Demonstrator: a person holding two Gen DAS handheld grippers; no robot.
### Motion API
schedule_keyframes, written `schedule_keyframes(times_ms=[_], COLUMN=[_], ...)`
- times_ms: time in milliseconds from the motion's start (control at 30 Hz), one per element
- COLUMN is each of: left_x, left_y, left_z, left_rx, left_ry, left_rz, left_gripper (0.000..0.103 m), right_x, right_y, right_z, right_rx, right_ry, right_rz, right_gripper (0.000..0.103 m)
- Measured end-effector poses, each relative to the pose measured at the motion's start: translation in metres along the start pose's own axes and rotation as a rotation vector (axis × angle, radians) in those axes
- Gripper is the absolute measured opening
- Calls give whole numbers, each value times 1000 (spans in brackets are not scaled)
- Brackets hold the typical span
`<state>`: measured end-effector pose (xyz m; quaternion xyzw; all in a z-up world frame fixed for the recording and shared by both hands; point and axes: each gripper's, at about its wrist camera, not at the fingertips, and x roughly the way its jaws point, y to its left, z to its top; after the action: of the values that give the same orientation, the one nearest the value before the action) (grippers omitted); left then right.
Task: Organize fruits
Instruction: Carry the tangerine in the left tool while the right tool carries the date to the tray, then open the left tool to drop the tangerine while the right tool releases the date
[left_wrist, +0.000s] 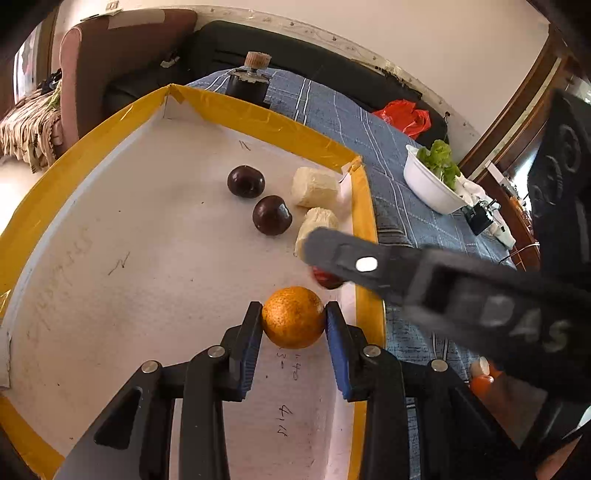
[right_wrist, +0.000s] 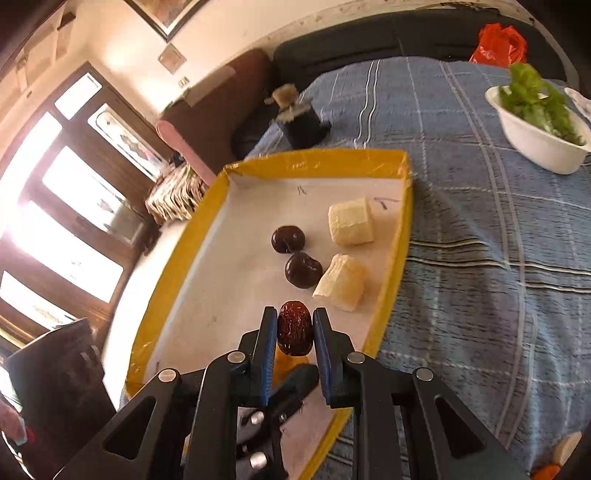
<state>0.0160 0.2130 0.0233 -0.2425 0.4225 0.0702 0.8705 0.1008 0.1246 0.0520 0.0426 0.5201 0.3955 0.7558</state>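
Observation:
My left gripper (left_wrist: 293, 317) is shut on a small orange (left_wrist: 293, 317), held low over the white tray with the yellow taped rim (left_wrist: 258, 114), near its right edge. My right gripper (right_wrist: 294, 326) is shut on a wrinkled red date (right_wrist: 294, 326) above the same tray (right_wrist: 314, 157); in the left wrist view it reaches in from the right, the date (left_wrist: 327, 280) peeking out beneath it. Two dark cherries (left_wrist: 245, 181) (left_wrist: 272, 215) and two pale banana pieces (left_wrist: 315, 187) (left_wrist: 317, 221) lie on the tray, the cherries (right_wrist: 288, 239) (right_wrist: 303, 270) left of the banana pieces (right_wrist: 351, 221) (right_wrist: 341, 282).
The tray rests on a blue checked tablecloth (right_wrist: 480, 240). A white bowl of green leaves (right_wrist: 543, 136) stands to the right, a black block with a cork-like knob (right_wrist: 301, 123) behind the tray, and a red bag (right_wrist: 498, 40) on a dark sofa. Orange and white items (left_wrist: 482, 373) lie right of the tray.

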Motion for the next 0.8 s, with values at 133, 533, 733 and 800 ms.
schedule_keyframes(times_ms=[133, 533, 733, 800], left_x=[0, -3, -7, -8], left_y=[1, 0, 1, 0], left_z=[1, 1, 1, 1], left_rx=[-2, -9, -14, -13], left_ry=[4, -20, -41, -47], left_rz=[0, 5, 0, -2], left_gripper=[33, 42, 49, 50], right_x=[12, -2, -25, -36], right_y=[0, -5, -9, -11], right_z=[0, -2, -8, -11], right_rx=[-8, -11, 15, 24], right_ry=[8, -27, -56, -69], right_rz=[-15, -8, 6, 9], right_gripper=[24, 32, 33, 35])
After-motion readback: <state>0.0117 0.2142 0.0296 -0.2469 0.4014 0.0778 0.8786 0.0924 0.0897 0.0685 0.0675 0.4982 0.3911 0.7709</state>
